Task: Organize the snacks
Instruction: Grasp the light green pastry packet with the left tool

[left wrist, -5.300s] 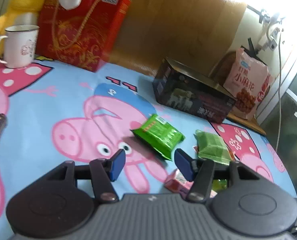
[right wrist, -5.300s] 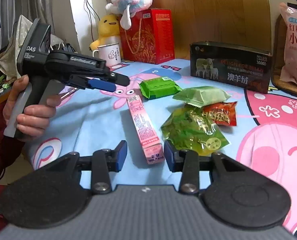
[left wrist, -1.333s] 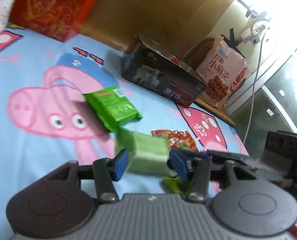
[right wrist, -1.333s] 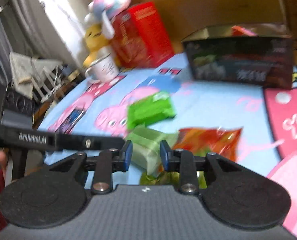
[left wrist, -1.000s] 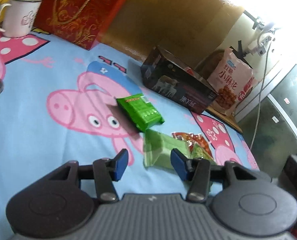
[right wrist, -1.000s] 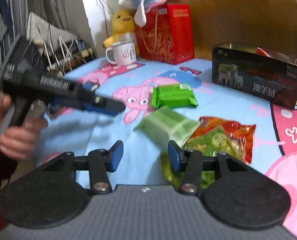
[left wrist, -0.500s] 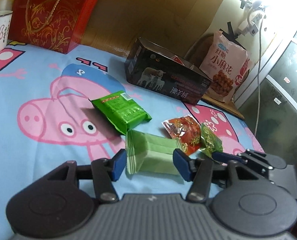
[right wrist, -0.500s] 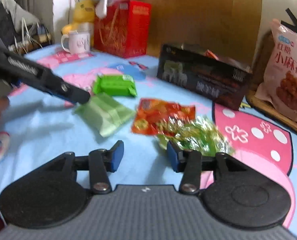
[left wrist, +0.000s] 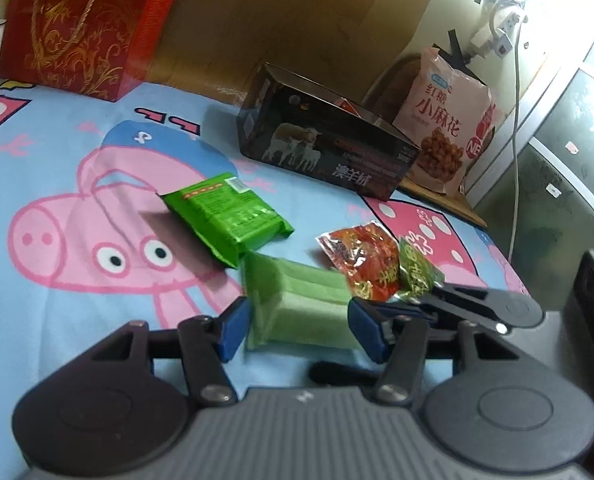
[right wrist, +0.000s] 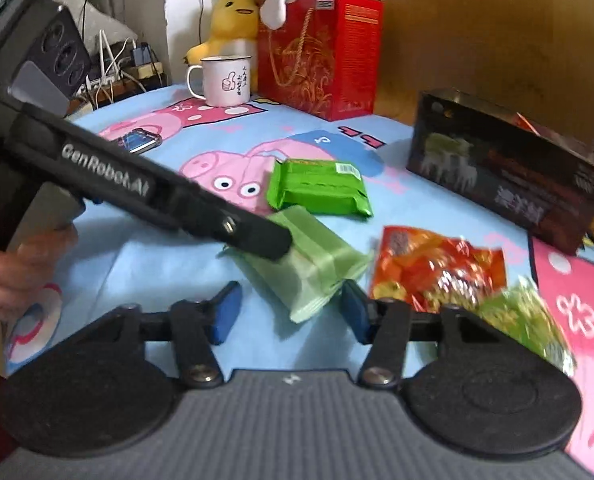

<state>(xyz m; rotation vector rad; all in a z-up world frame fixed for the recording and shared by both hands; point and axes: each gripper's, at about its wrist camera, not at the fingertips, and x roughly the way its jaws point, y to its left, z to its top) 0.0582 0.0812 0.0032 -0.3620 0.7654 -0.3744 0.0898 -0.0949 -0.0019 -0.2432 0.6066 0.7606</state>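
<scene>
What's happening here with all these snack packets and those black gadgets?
A person is sorting snacks on a cartoon-pig cloth, with a hand-held gripper in each hand. The left hand-held gripper has its blue pads on either side of a pale green packet, its jaws having just been opening. The right hand-held gripper hovers open nearby. A bright green packet, a red packet and a yellow-green packet lie loose; a dark box stands behind.

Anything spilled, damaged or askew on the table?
Nothing spilled or torn. Four snack packets lie loose at mixed angles: bright green packet, pale green packet, red packet, and yellow-green packet overlapping it. Dark box stands open.
</scene>
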